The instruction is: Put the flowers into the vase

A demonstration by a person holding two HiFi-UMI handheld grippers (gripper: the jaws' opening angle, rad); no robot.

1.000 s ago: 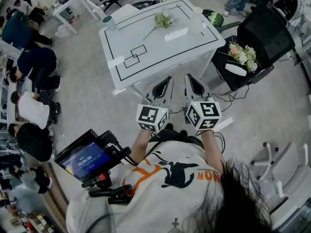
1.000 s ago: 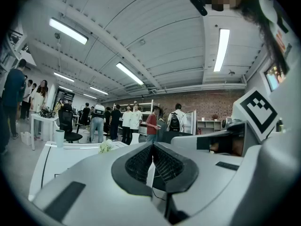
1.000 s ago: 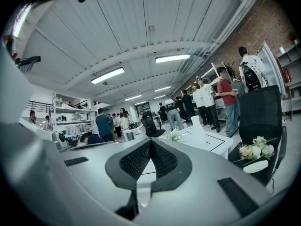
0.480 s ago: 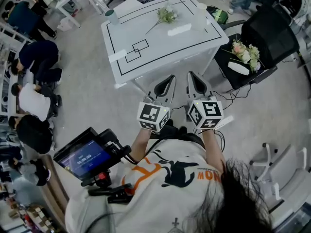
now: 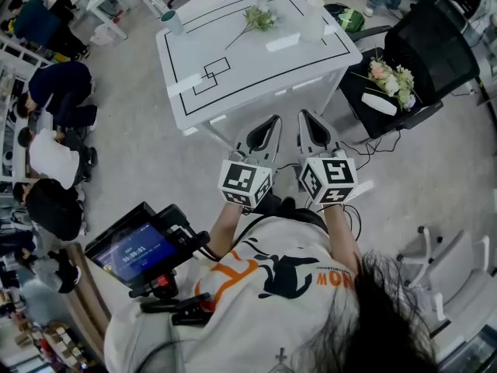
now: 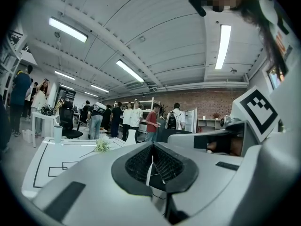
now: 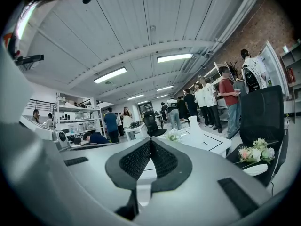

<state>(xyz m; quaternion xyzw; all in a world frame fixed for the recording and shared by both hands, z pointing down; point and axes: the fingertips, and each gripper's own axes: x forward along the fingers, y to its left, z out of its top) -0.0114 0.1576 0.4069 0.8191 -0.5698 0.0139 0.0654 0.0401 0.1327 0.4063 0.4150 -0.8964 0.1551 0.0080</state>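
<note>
A sprig of white flowers (image 5: 258, 18) lies on the far part of the white table (image 5: 256, 76), with a white vase (image 5: 312, 23) to its right. The sprig (image 6: 102, 145) and vase (image 6: 131, 135) also show in the left gripper view, and the sprig (image 7: 173, 136) and vase (image 7: 194, 125) in the right gripper view. A pink and white bunch (image 5: 392, 78) rests on the black chair (image 5: 419, 61) to the right. My left gripper (image 5: 266, 128) and right gripper (image 5: 308, 123) hang side by side short of the table's near edge, both shut and empty.
A teal cup (image 5: 171, 22) stands at the table's far left corner and a white box (image 5: 281, 43) lies near the sprig. A white object (image 5: 378, 104) lies on the chair seat. Several people sit at the left, and others stand behind the table.
Both grippers have edged forward toward the table's near edge, the left a little more. Their jaws stay shut and hold nothing.
</note>
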